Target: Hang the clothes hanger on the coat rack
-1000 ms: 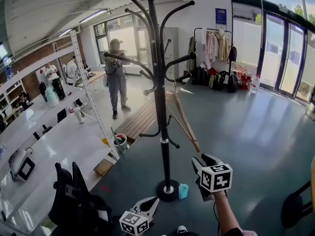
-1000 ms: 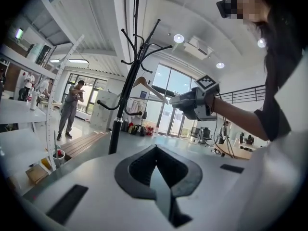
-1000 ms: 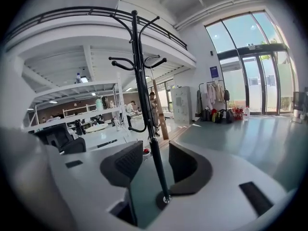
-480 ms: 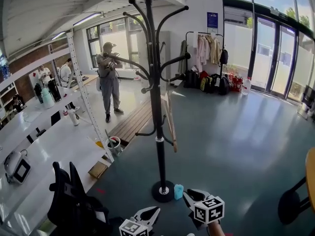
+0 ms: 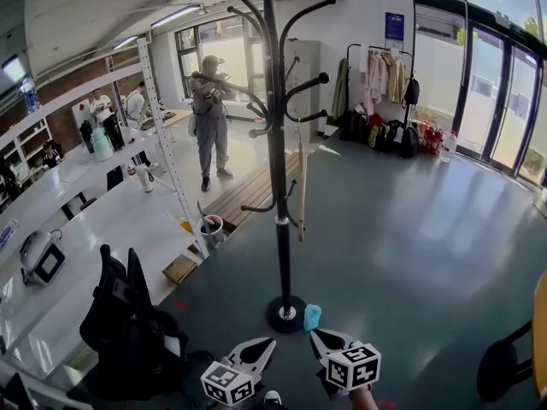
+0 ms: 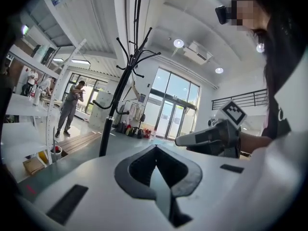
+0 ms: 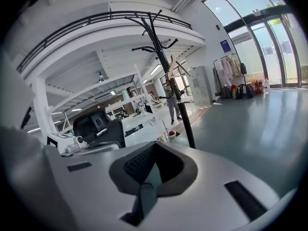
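The black coat rack (image 5: pixel 275 143) stands on its round base in the middle of the grey floor. A wooden clothes hanger (image 5: pixel 301 190) hangs from one of its arms, seen edge-on, with no gripper touching it. Both grippers are low at the bottom of the head view, well short of the rack. My left gripper (image 5: pixel 267 343) is shut and empty. My right gripper (image 5: pixel 318 336) is shut too, with nothing between its jaws. The left gripper view shows the rack (image 6: pixel 115 105) ahead and the right gripper (image 6: pixel 180 139) alongside. The right gripper view shows the rack (image 7: pixel 175 100) with the hanger (image 7: pixel 171 71).
A small blue object (image 5: pixel 312 317) sits by the rack's base. A black office chair (image 5: pixel 128 331) and white shelving (image 5: pixel 102 229) are at left, with a bucket (image 5: pixel 211 227) and wooden planks (image 5: pixel 248 199). A person (image 5: pixel 209 122) stands behind. A clothes rail (image 5: pixel 376 75) is far back.
My right gripper has dropped from near the hanger's lower end to floor level and its jaws have gone from open to shut. The hanger has swung to edge-on on the rack.
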`<action>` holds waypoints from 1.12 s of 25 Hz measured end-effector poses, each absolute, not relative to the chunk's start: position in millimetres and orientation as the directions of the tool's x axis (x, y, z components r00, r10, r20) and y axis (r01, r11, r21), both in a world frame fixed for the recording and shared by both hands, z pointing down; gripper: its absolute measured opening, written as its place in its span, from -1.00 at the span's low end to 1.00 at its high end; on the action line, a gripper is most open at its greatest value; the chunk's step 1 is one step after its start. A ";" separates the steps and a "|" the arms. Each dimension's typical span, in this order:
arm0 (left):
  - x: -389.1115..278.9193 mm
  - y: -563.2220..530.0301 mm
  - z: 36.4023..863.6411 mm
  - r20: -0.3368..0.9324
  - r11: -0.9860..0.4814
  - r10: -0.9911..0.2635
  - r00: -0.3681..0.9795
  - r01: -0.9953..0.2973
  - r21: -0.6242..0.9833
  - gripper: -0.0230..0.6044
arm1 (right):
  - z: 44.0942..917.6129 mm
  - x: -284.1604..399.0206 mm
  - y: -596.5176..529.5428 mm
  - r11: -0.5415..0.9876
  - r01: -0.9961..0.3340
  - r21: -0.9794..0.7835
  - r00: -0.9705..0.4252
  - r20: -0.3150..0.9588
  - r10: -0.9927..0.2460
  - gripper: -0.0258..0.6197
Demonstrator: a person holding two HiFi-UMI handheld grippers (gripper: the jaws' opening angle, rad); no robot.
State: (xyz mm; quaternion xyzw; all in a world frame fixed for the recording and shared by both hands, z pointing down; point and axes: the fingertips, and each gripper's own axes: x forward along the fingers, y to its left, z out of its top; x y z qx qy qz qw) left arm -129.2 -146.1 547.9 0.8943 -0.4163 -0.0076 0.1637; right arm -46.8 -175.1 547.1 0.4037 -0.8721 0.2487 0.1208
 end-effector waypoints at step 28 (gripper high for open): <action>5.8 -83.6 547.8 0.127 -0.591 -0.753 0.646 -0.748 0.302 -0.93 | 586.0 59.8 -89.2 0.599 -0.728 -0.334 -0.679 0.471 -0.564 -0.89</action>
